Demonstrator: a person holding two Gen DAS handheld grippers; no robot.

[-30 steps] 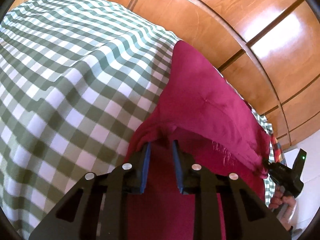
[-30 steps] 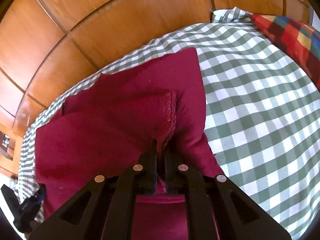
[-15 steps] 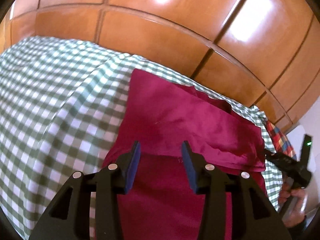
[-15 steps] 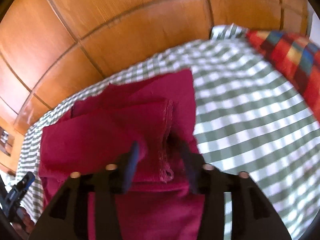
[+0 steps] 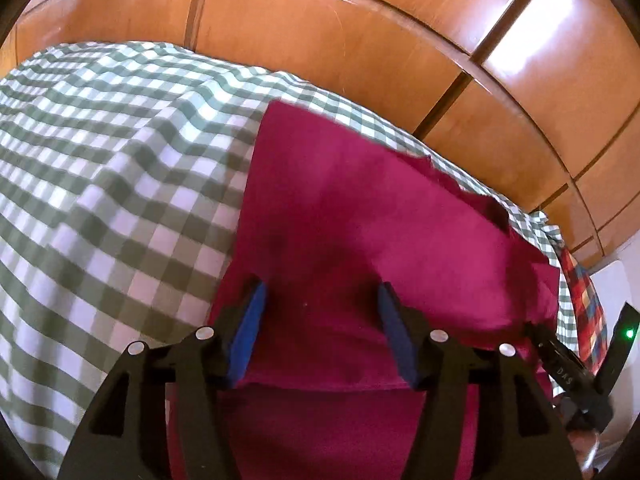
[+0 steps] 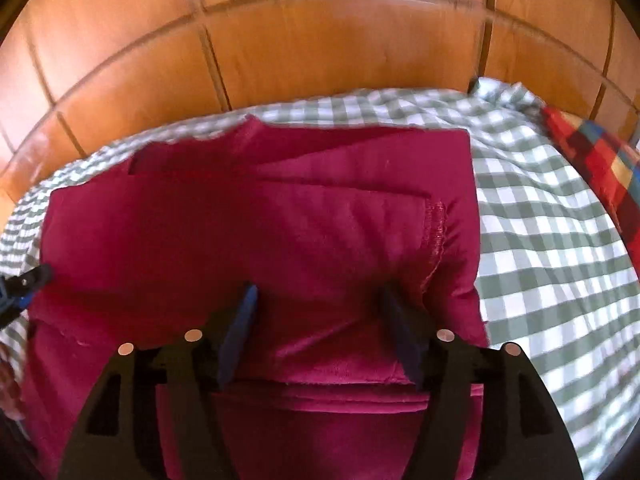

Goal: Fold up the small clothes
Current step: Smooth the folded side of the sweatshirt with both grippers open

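A dark red garment lies folded in layers on the green and white checked cloth. It also shows in the right wrist view, with a stitched hem on its upper layer near the right side. My left gripper is open and empty above the garment's left part, jaws wide apart. My right gripper is open and empty above the garment's right part. The right gripper also shows at the lower right of the left wrist view.
A wooden panelled wall stands behind the covered surface. A red, blue and yellow checked fabric lies at the right edge. The checked cloth spreads wide to the left and to the right of the garment.
Both grippers have let go of the garment's edge and opened wide. The lifted layer now lies flat on the garment. Both grippers have drawn back a little.
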